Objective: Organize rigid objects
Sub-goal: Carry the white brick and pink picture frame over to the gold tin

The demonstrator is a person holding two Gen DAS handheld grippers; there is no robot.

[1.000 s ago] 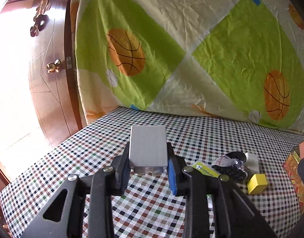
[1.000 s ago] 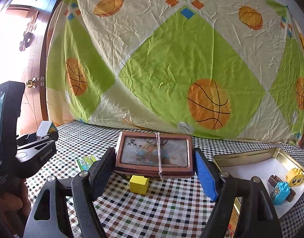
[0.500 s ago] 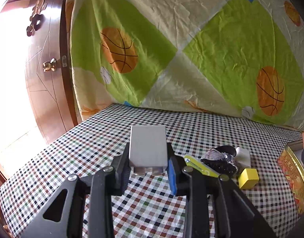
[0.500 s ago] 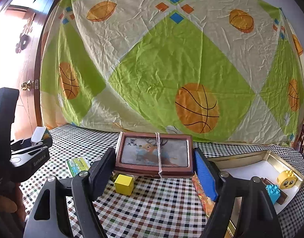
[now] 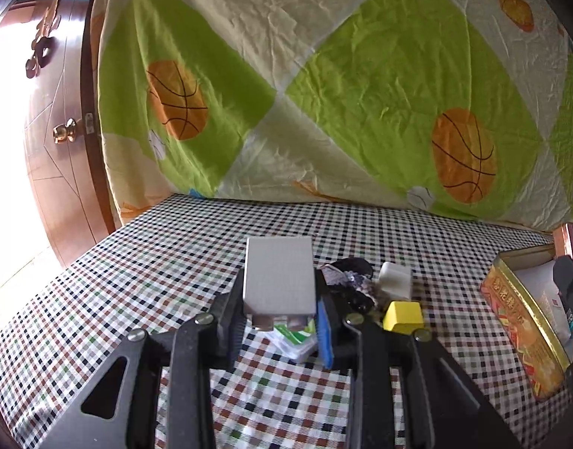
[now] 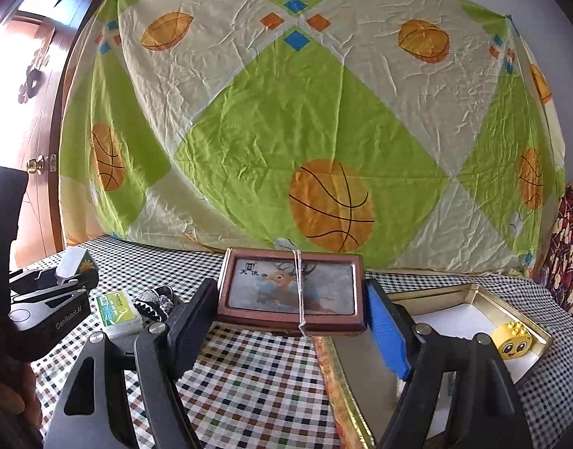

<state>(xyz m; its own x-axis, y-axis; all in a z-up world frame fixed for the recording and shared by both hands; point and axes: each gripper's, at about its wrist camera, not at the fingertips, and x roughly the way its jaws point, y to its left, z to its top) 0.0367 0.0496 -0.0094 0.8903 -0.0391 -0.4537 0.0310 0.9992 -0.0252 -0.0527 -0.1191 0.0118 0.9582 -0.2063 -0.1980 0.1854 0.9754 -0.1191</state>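
My left gripper is shut on a small grey box, held above the checked tablecloth; in the right wrist view the same gripper shows at the left edge. My right gripper is shut on a brown framed case with a deer picture, tied with a white band, held over the left rim of an open gold tin. The tin also shows at the right of the left wrist view. A yellow smiling toy block lies inside the tin.
On the cloth lie a green-and-white pack, a dark beaded item, a white block and a yellow cube. A basketball-print sheet hangs behind the table. A wooden door stands at the left.
Both grippers have moved to the right with their loads. The scattered items have slid left in both views, and the tin has come into the left wrist view and nearer in the right.
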